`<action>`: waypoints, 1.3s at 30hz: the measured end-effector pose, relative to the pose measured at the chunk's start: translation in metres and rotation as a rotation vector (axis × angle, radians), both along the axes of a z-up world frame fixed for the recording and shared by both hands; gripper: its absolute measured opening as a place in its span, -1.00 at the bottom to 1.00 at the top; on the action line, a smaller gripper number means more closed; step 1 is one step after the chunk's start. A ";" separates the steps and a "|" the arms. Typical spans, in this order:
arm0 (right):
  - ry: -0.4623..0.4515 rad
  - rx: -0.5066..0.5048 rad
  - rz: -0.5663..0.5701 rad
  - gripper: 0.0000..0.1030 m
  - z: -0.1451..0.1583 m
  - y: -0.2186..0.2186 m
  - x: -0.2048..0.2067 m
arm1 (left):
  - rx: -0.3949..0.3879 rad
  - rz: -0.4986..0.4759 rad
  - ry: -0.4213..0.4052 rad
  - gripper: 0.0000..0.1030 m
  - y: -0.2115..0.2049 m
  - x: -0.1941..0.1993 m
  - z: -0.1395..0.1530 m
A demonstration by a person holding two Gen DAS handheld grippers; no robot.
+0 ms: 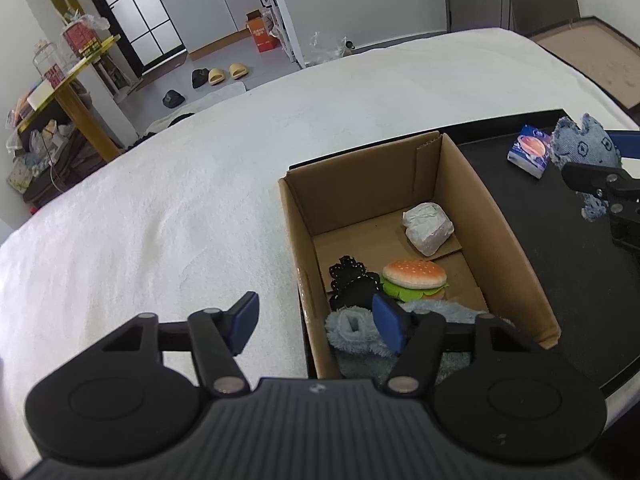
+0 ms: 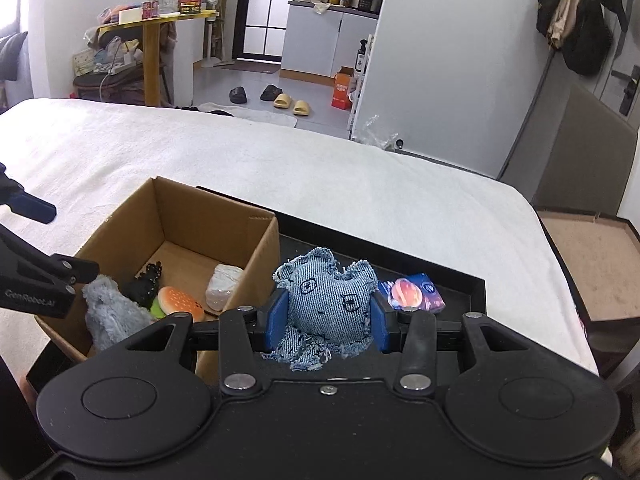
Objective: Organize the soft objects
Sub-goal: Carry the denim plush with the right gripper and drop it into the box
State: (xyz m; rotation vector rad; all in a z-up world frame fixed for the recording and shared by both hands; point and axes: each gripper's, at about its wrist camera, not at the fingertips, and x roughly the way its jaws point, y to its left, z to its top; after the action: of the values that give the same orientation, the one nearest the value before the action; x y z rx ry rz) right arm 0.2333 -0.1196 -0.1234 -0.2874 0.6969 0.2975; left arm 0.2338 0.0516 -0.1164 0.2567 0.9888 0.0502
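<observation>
Printed in white on the black arm of the left gripper (image 1: 316,326), as caught in the right wrist view, the word "GenRobot.AI" can be read. Writing on the orange carton (image 2: 343,89) on the far floor and on the small blue packet (image 2: 412,293) is too small to be made out.

The denim plush toy (image 2: 330,304) is clamped between the blue fingers (image 2: 277,320) of the right gripper (image 2: 329,322), the pads being pressed into its sides with its frayed lower edge hanging below them. It is held just beside the right wall of the cardboard box (image 1: 500,216), over the black tray (image 1: 568,264), with the blue packet lying on the tray behind it.

The left gripper's fingers (image 1: 244,322) are set moderately apart with nothing gripped; one is seen over the white bed cover (image 1: 160,208), the other over the box's near end, above a grey-blue fluffy item (image 1: 352,330). Whether that finger touches it cannot be told.

Inside the box a burger plush (image 1: 414,278), a black knitted item (image 1: 352,284) and a white wrapped bundle (image 1: 428,228) are seen.
</observation>
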 end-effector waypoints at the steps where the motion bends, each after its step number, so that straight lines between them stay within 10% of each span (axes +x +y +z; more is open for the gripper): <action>1: -0.001 0.000 0.005 -0.19 0.001 0.002 0.001 | -0.003 0.002 0.002 0.17 0.001 0.000 -0.001; 17: 0.011 -0.008 0.125 -0.18 0.005 0.052 0.017 | -0.138 0.079 0.070 -0.06 0.033 0.009 -0.018; 30: 0.054 -0.069 0.301 -0.17 0.006 0.094 0.032 | -0.211 0.127 0.128 -0.80 0.047 0.016 -0.031; 39: 0.036 -0.129 0.390 -0.16 0.009 0.114 0.034 | -0.260 0.151 0.115 -0.87 0.053 0.016 -0.028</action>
State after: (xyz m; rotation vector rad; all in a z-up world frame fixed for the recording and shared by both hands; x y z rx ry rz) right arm 0.2668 -0.0059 -0.1143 -0.5434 0.6940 0.6314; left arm 0.2494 0.1050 -0.1444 -0.0547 1.1157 0.0437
